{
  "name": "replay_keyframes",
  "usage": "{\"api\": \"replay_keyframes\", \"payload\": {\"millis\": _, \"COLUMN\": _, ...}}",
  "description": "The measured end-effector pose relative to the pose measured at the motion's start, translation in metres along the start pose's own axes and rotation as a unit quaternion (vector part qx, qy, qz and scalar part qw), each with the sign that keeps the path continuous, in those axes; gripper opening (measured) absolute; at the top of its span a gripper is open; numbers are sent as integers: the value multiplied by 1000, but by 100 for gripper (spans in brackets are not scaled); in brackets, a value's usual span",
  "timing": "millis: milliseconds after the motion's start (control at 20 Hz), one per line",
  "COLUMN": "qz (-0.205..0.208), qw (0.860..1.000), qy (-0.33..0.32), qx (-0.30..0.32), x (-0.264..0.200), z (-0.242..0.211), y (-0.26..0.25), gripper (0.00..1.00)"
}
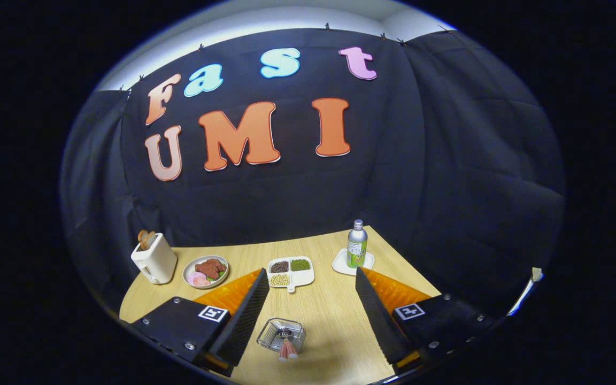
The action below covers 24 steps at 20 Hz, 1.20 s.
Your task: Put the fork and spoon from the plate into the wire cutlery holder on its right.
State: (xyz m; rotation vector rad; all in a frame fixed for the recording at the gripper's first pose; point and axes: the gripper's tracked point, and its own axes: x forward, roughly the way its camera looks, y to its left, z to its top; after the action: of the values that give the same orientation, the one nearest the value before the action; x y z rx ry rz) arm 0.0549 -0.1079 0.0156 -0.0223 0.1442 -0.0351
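Plainly, from the gripper view, the gripper (308,315) hangs well above the wooden table (335,310) with its two ridged fingers (246,315) spread wide and nothing between them.

Down in the lower middle of the frame, between the fingers and nearer the left one, sits the wire cutlery holder (281,334), a small silvery basket on the table. Two pinkish-red handles (287,350) stick out of it toward the camera, leaning over its near rim; these look like the fork and spoon, already dropped in, though their heads are too small to tell apart. Judging by that, the task looks finished or nearly so.

Beyond the fingers, across the middle of the frame, stand a white toaster (153,258) with toast in it, a round plate (206,271) of food, a white divided dish (290,272) of beans, and a metal bottle (356,244) on a white coaster (353,262).

What could go wrong: the handles lean outward, so a knock from a lowering finger could tip the light basket or flip the cutlery out. The plate beside the toaster holds food only, as far as I can tell.
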Motion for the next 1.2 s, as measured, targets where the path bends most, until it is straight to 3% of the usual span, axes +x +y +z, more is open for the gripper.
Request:
{"api": "replay_keyframes", "payload": {"millis": 600, "qz": 11, "qw": 999, "qy": -19, "qx": 29, "x": -15, "z": -1, "y": -34, "gripper": 98}}
{"api": "replay_keyframes", "payload": {"millis": 1200, "qz": 37, "qw": 999, "qy": -18, "qx": 24, "x": -14, "z": -1, "y": -24, "gripper": 98}}
